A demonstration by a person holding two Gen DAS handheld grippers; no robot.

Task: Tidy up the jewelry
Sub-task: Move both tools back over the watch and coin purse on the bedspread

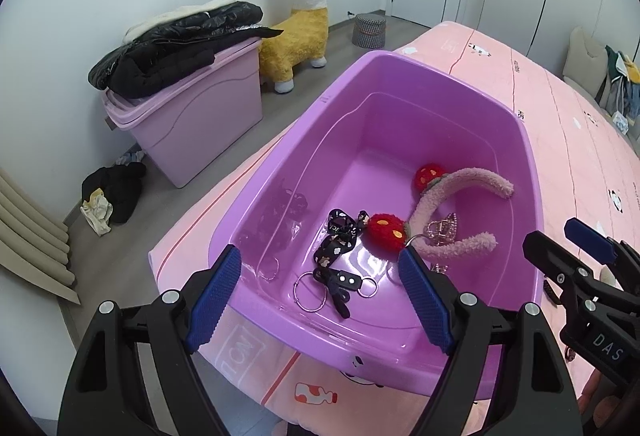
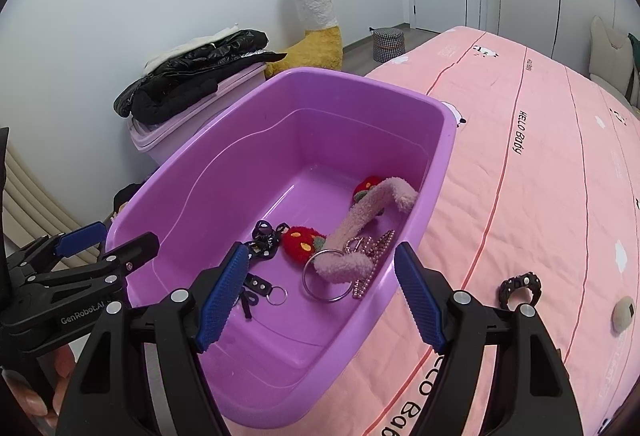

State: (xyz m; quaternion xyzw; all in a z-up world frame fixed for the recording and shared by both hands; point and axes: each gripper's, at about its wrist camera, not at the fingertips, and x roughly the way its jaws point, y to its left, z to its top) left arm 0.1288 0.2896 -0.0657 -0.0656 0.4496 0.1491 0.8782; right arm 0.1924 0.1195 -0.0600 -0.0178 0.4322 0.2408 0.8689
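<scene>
We saw a purple plastic tub (image 1: 400,84) sitting on the pink bed (image 1: 560,156), near the bed's edge. The tub was a smooth, glossy rounded rectangle w/ a rolled rim; its long axis ran from us toward the far wall.

Inside, the jewelry lay bunched toward the near-right part of the floor. A fuzzy pink headband (image 1: 460,192), U-shaped, opened toward the tub's right wall, w/ its upper tip right by that wall. A red knit strawberry (image 1: 386,230) lay beside it, a second one (image 1: 428,174) farther back. A black patterned strap (image 1: 340,236) ran roughly along the tub's length, ending in thin metal rings (image 1: 310,292) near the front wall. A beaded chain (image 2: 376,260) lay under the headband's lower arm. The tub's left half & far end were bare.

Outside, on the quilt to the right, sat a black bracelet (image 2: 520,286) & a small beige round item (image 2: 622,312), apart from each other and well clear of the tub.

Left hand-held gripper (image 1: 320,296) hung over the tub's near rim, jaws wide apart, nothing between them. Right hand-held gripper (image 2: 320,292) hovered over the near-right rim, jaws likewise apart & empty. Both had blue ribbed pads (image 1: 216,296).
</scene>
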